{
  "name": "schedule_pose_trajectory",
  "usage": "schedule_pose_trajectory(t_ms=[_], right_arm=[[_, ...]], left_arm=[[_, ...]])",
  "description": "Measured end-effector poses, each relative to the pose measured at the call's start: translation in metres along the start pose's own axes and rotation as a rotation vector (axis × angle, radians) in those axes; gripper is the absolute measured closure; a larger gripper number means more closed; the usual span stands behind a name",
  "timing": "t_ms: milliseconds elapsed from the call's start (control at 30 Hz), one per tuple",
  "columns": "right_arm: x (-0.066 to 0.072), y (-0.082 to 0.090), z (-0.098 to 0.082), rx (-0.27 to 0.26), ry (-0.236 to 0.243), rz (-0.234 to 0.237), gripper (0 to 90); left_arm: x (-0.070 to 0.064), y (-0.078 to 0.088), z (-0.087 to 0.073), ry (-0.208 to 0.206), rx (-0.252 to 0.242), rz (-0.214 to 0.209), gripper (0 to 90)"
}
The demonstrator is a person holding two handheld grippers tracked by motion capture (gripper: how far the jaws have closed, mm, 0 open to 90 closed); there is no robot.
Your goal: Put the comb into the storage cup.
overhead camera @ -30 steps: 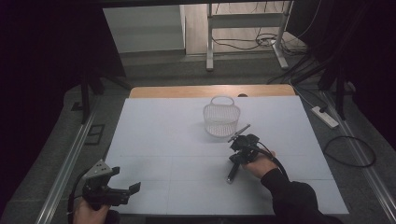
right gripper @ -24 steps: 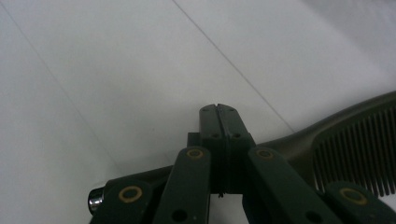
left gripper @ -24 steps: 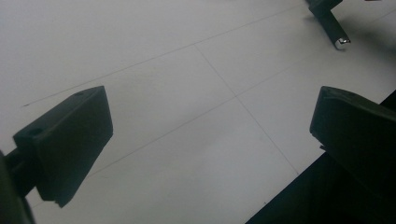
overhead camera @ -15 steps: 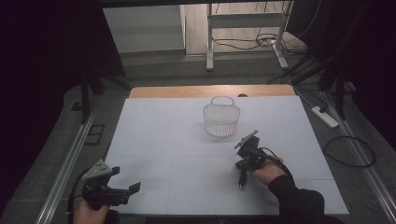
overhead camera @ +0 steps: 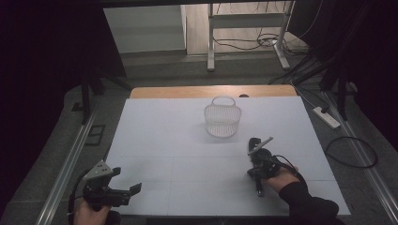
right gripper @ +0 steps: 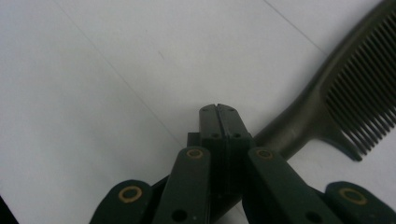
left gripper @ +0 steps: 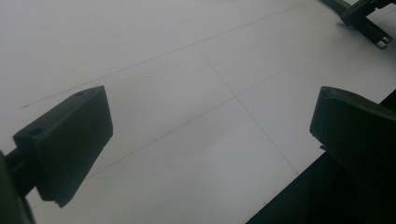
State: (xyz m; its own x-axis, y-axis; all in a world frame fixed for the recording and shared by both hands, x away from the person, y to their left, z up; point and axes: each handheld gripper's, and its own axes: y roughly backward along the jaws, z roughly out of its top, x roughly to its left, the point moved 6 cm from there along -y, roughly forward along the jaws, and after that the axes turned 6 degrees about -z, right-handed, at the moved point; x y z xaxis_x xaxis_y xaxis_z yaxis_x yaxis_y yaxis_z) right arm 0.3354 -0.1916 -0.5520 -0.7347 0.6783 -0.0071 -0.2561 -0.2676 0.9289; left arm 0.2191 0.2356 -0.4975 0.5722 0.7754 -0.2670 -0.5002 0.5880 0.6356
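A dark comb (right gripper: 303,112) lies flat on the white table, teeth toward the upper right of the right gripper view. My right gripper (right gripper: 217,108) is shut, its jaws pressed flush together right over the comb's handle, which runs under them. Nothing sits between the jaws. From above, the right gripper (overhead camera: 257,177) is at the table's front right, with the comb (overhead camera: 258,188) as a thin dark bar just in front of the hand. My left gripper (overhead camera: 126,192) rests at the front left corner, jaws wide apart and empty over bare table (left gripper: 196,116).
A white mesh basket (overhead camera: 223,119) with a handle stands upright at the back centre of the table. The table's front edge (left gripper: 299,186) runs close under my left gripper. Cables and a power strip (overhead camera: 326,117) lie on the floor to the right.
My right gripper has moved to the right and toward the table's front edge, and the comb has moved along with it. The left gripper has stayed put.
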Motion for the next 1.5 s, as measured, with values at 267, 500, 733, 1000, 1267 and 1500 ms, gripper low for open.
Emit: schedule_pose_trajectory(t_ms=[267,500,733,1000,1267,1500], right_arm=[[-0.011,0.007,-0.017,0.013,-0.034,-0.023,89.3],[-0.023,0.013,-0.031,0.025,-0.071,-0.048,89.3],[-0.037,0.021,-0.045,0.016,-0.122,-0.068,89.2],[-0.042,0.024,-0.051,0.018,-0.141,-0.073,89.2],[-0.036,0.038,-0.041,-0.071,-0.141,-0.059,85.8],[-0.030,0.050,-0.031,-0.139,-0.101,-0.118,72.0]], left_arm=[[0.000,0.000,0.000,-0.001,0.001,0.000,0.0],[0.000,0.000,0.000,-0.003,0.001,0.000,0.0],[0.000,-0.001,0.000,-0.004,0.003,0.000,0.1],[0.000,-0.001,0.000,-0.004,0.006,0.001,0.1],[0.000,-0.001,0.000,-0.002,0.006,0.001,0.1],[0.000,-0.001,0.000,-0.002,0.007,0.000,0.1]])
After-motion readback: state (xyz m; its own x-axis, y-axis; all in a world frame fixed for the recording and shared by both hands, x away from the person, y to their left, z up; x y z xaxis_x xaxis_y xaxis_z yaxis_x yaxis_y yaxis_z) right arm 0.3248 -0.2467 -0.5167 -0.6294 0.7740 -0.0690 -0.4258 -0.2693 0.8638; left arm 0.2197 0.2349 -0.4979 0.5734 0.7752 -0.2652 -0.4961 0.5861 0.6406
